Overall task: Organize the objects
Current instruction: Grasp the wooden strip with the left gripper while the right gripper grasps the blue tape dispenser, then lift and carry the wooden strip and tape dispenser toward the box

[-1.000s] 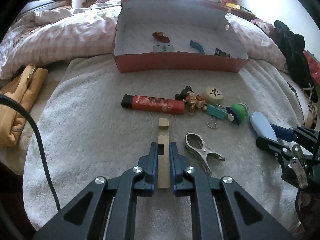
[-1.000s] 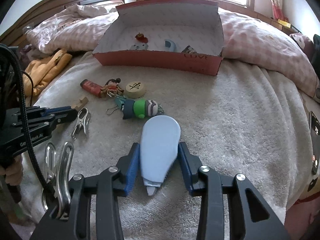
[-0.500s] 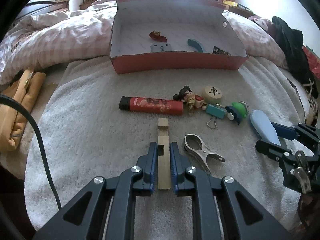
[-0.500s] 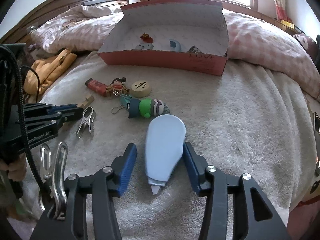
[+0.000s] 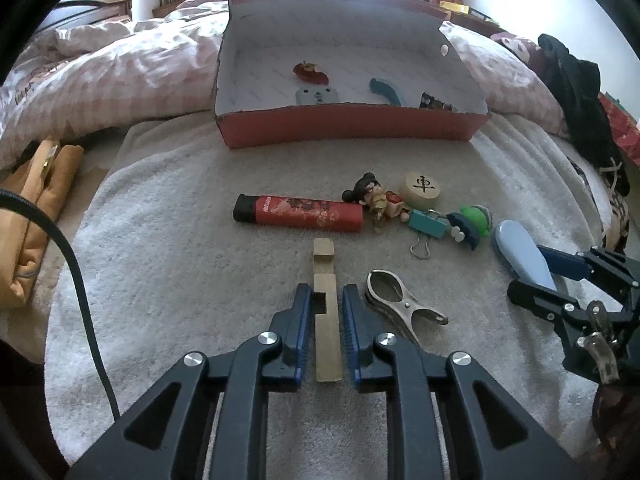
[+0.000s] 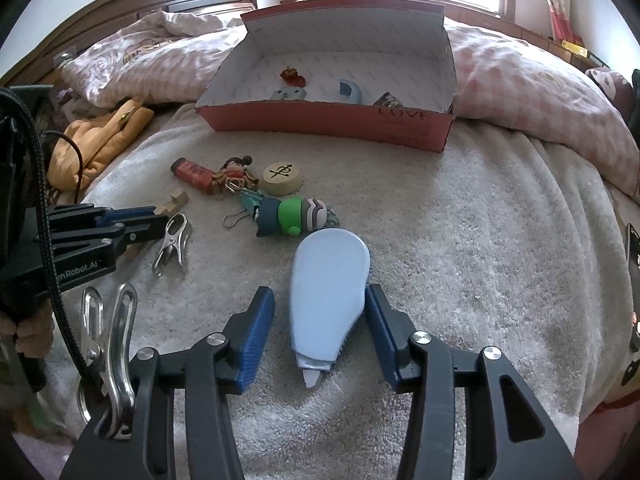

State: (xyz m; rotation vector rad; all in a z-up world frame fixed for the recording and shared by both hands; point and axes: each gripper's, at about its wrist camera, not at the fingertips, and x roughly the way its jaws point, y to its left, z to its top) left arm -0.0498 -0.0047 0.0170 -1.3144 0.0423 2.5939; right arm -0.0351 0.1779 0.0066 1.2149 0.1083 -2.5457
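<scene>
Left wrist view. Left gripper (image 5: 325, 322): straddles the wooden block (image 5: 326, 312), a narrow notched piece lying lengthwise on the grey towel (image 5: 168, 240) spread over the bed. Its jaws have just been opening; slim gaps show on both sides, so the block lies released between them, not clamped. Just right of it, a metal clip (image 5: 400, 304). Farther off, in a loose row: red lighter (image 5: 298, 213), doll figure (image 5: 374, 197), round chess piece (image 5: 421, 188), teal binder clip (image 5: 428, 225), green toy (image 5: 472, 220). At the far end, the red box (image 5: 348, 126), open, already holding a few small items, evidently the collecting place.

Right wrist view. Right gripper (image 6: 320, 328): spread wide around the pale blue correction-tape dispenser (image 6: 328, 292), which rests flat on the towel, nose pointing near. The right pad sits close against its side, the left stands clear; unclamped. The box lies far and centre, so both pieces likely await transfer there.
</scene>
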